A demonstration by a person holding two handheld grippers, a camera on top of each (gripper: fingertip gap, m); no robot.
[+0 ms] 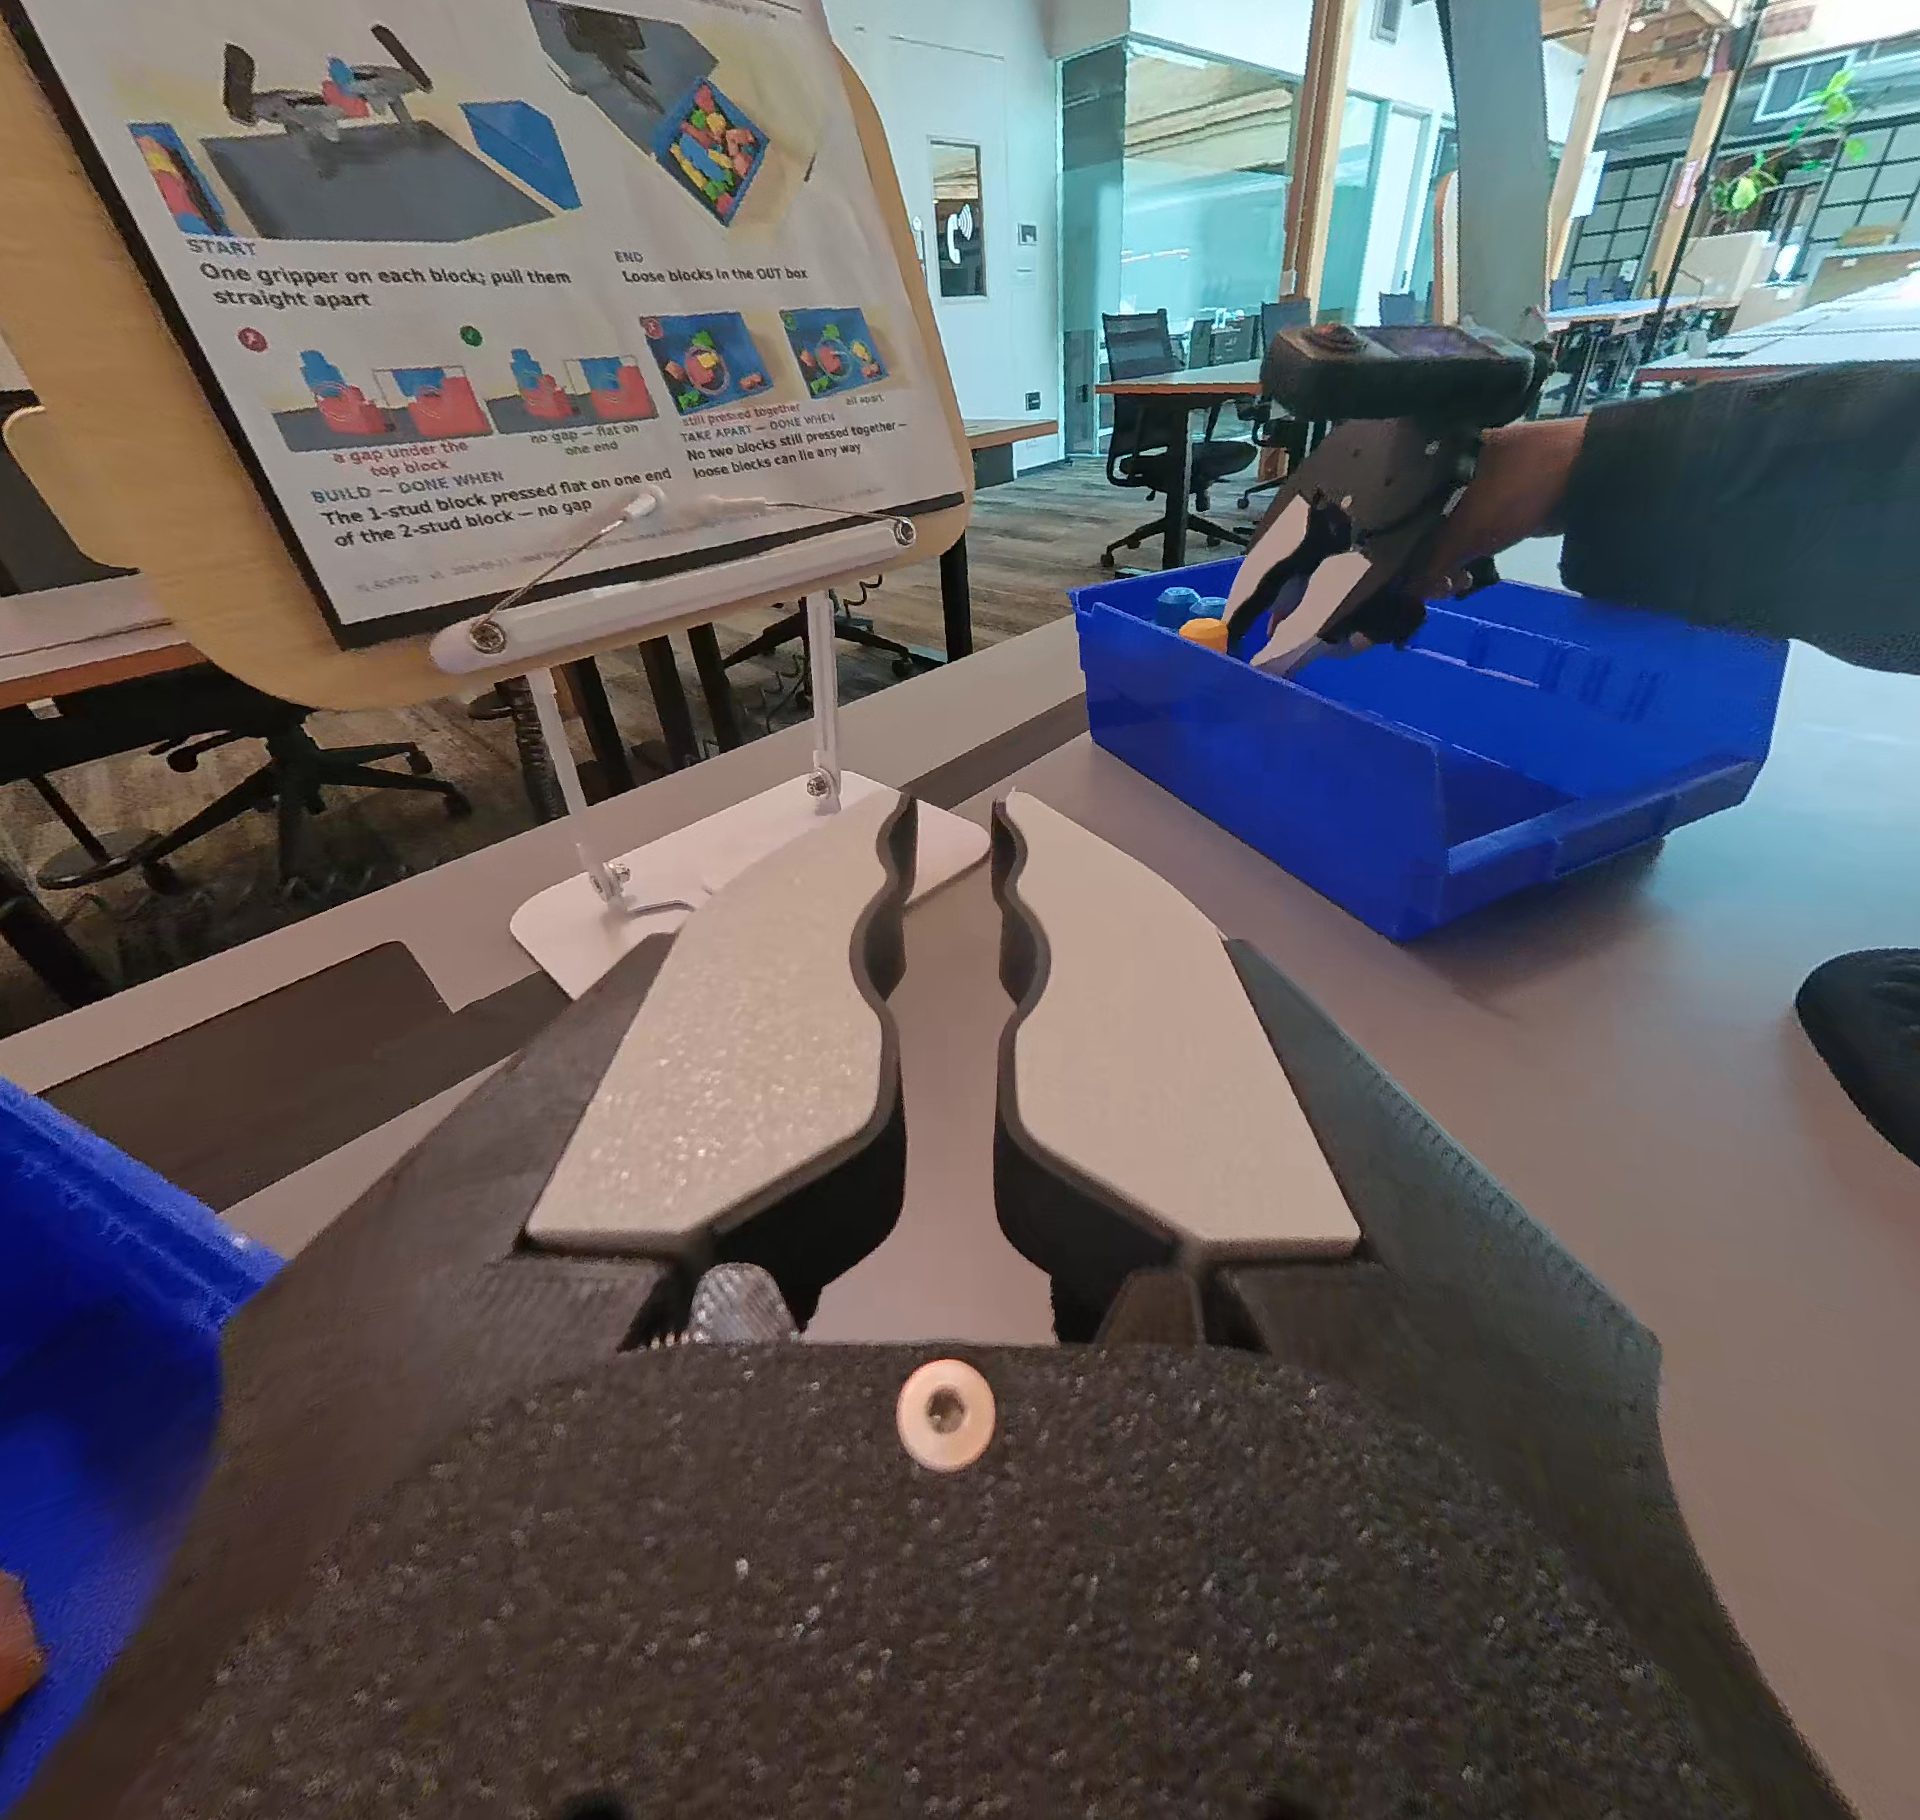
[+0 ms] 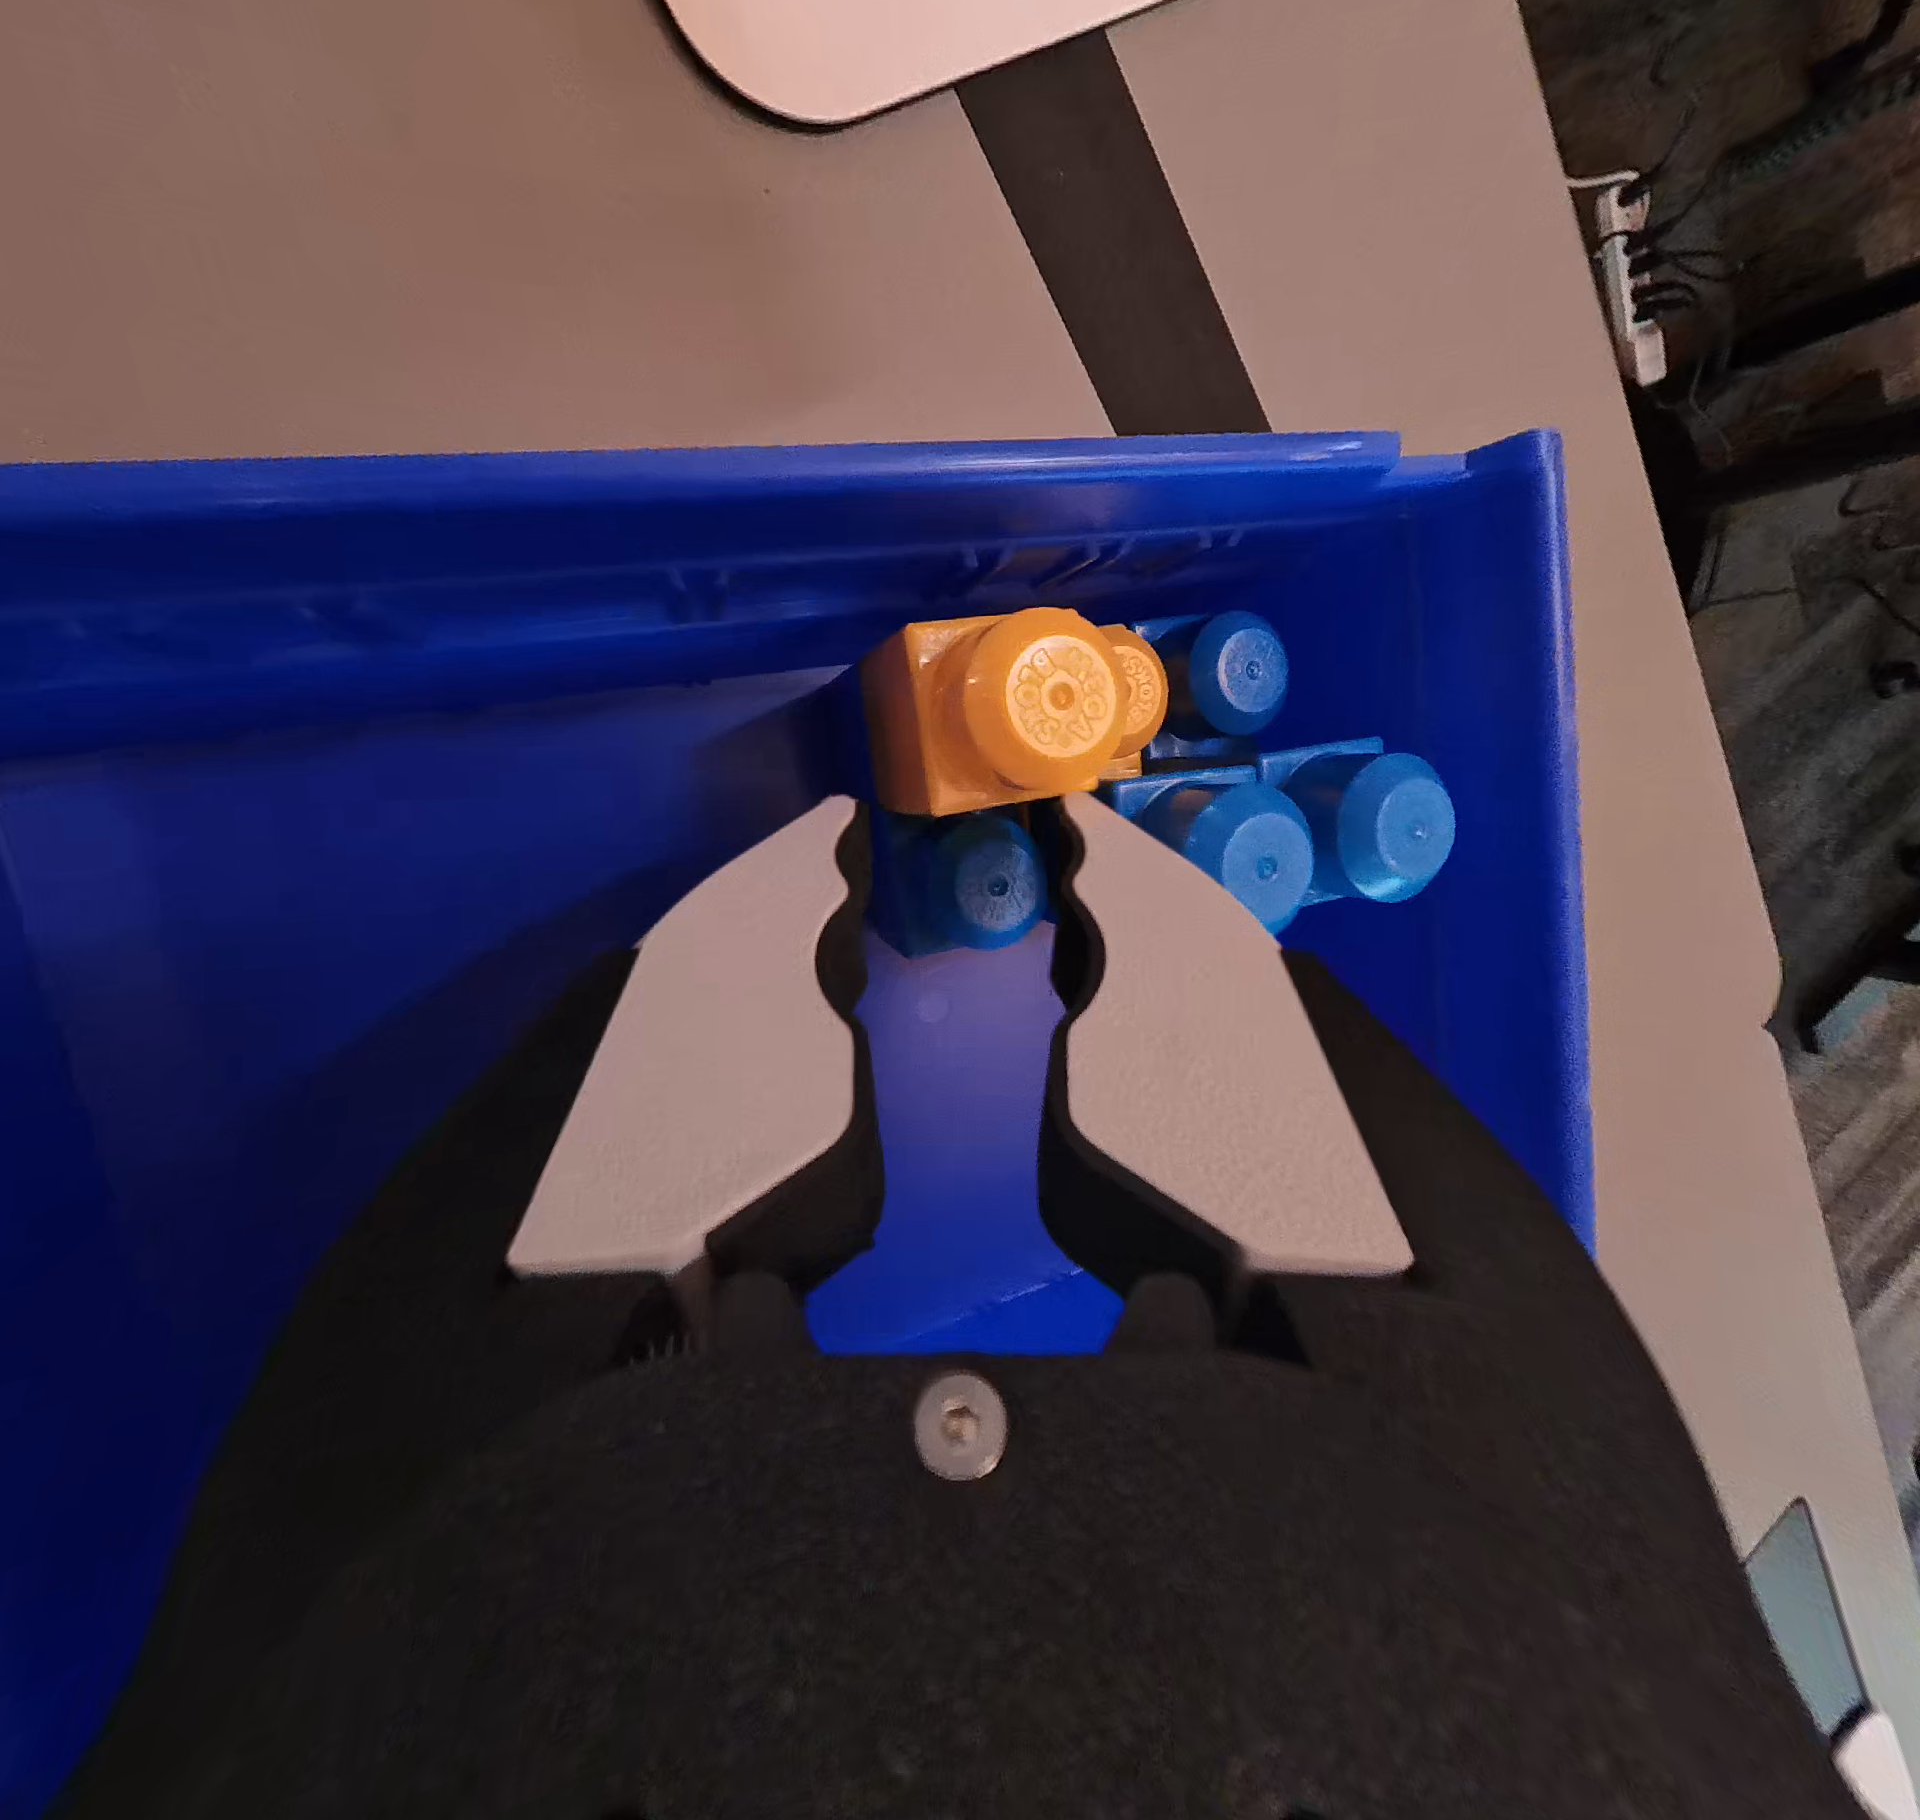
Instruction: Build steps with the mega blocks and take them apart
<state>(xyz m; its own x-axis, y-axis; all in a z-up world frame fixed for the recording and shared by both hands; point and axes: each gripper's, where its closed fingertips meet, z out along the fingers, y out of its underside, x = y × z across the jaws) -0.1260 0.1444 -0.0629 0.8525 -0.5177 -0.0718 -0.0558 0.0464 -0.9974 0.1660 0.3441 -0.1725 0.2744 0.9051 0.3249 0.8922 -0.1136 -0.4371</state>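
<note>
Right fingers point(image 2: 961, 814) apart, straddling small blue block point(image 2: 961, 882) in blue bin point(image 2: 416, 565); left fingers point(image 1: 951, 820) narrowly apart, empty.

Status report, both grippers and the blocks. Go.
Left gripper open, empty, above table. Right gripper open, straddling blue one-stud block in bin. Orange block crowds fingertips.

Blue plastic storage bin point(image 2: 416, 565): rests on the table, open top, ribbed inner wall. All blocks are grouped in one corner of it. Orange plastic one-stud block point(image 2: 971, 721): lies on its side against the bin wall, stud facing the camera. Small blue one-stud block point(image 2: 961, 887): directly below the orange block, on its side. Blue multi-stud blocks point(image 2: 1309, 814): beside them, in the corner, studs facing the camera.
</note>
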